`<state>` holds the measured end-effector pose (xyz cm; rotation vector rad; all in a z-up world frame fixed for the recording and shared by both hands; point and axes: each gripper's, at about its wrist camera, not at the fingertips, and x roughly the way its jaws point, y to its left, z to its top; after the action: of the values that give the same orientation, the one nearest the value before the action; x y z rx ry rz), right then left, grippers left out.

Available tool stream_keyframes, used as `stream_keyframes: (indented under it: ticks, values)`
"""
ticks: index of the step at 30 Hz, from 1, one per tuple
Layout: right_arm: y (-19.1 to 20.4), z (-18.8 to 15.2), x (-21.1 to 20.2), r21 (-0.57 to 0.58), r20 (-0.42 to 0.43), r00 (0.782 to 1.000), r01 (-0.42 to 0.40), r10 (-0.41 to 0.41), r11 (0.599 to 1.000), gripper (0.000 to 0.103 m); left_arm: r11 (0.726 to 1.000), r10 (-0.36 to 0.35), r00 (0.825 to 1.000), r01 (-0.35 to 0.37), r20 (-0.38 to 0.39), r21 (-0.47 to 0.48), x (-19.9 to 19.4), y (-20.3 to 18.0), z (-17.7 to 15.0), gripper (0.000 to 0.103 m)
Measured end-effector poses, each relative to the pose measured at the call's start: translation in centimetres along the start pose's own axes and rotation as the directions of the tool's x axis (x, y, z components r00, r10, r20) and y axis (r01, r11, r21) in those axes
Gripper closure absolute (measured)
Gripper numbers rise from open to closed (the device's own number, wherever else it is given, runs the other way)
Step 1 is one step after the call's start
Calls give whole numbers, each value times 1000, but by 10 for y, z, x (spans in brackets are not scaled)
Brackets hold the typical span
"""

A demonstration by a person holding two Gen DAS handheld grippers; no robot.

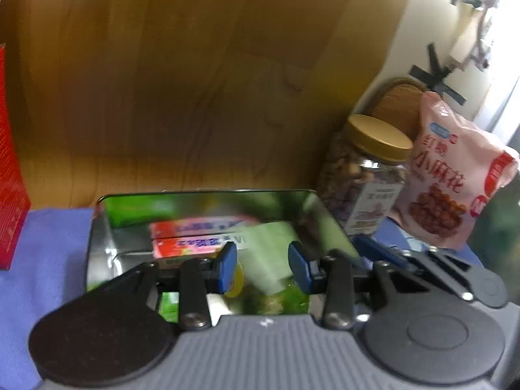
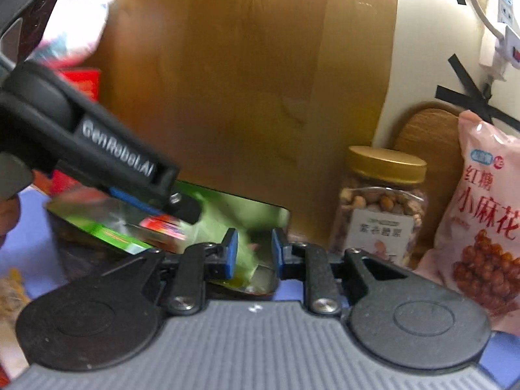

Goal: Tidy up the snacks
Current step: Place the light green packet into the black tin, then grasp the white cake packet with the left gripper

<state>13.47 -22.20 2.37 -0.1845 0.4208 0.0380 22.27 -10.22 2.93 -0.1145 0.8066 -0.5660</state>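
Metal tin (image 1: 208, 201) lay ahead of both half-parted, empty grippers, left (image 1: 263, 266) and right (image 2: 255, 253), snack packets (image 1: 195, 237) gathered inside for tidiness.

Wood panel (image 1: 195, 81) behind; cream wall (image 2: 422, 48) right, black-taped.

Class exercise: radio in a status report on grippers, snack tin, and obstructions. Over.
Left gripper, right gripper: nothing visibly gripped. Metal tin open, snack packs inside. Nut jar, pink bag stand beside it.
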Motion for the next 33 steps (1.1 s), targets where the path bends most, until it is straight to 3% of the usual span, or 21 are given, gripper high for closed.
stream_keyframes:
  ticks: [3, 5, 7, 10, 12, 15, 17, 18, 21, 24, 26, 28, 30, 33]
  values:
    - [-8, -6, -29, 80, 24, 998, -51, 50, 995, 77, 999, -42, 998, 43, 36, -17, -27, 17, -7, 67]
    - [-15, -12, -50, 183, 31, 988, -153, 150, 971, 77, 998, -49, 997, 50, 53, -23, -51, 30, -18, 67]
    - [-19, -25, -68, 281, 18, 961, -269, 275, 921, 77, 997, -50, 998, 52, 38, -53, -74, 48, -35, 67]
    - [-13, -52, -82, 394, -30, 890, -407, 455, 824, 74, 992, -71, 997, 69, -16, -106, -91, 66, -66, 67]
    - [-7, -70, -87, 472, -59, 860, -423, 506, 773, 71, 988, -88, 995, 82, -40, -130, -98, 72, -87, 67]
    - [4, -85, -87, 539, -69, 857, -399, 511, 742, 65, 987, -92, 993, 81, -72, -139, -95, 73, -112, 67]
    - [6, -88, -79, 592, -59, 840, -405, 539, 696, 66, 984, -106, 988, 88, -110, -155, -83, 70, -123, 67]
    - [9, -87, -75, 610, -53, 820, -425, 569, 669, 76, 984, -101, 991, 86, -93, -157, -81, 66, -127, 65]
    - [21, -72, -81, 549, -58, 846, -416, 530, 725, 91, 984, -100, 992, 88, -74, -152, -86, 55, -127, 66]
    - [24, -55, -110, 428, -9, 892, -405, 452, 808, 95, 978, -154, 987, 146, -40, -151, -96, 45, -123, 66]
    - [22, -44, -133, 362, 35, 913, -391, 408, 846, 96, 964, -225, 974, 217, -32, -150, -99, 35, -120, 66]
    - [21, -34, -149, 299, 62, 920, -387, 387, 872, 101, 940, -317, 947, 308, -44, -146, -99, 22, -119, 64]
    - [29, -24, -161, 210, 71, 931, -364, 358, 907, 101, 932, -347, 935, 336, -71, -135, -96, 13, -121, 63]
    - [39, -24, -165, 130, 72, 941, -337, 330, 932, 100, 963, -259, 964, 253, -58, -96, -99, 10, -125, 63]
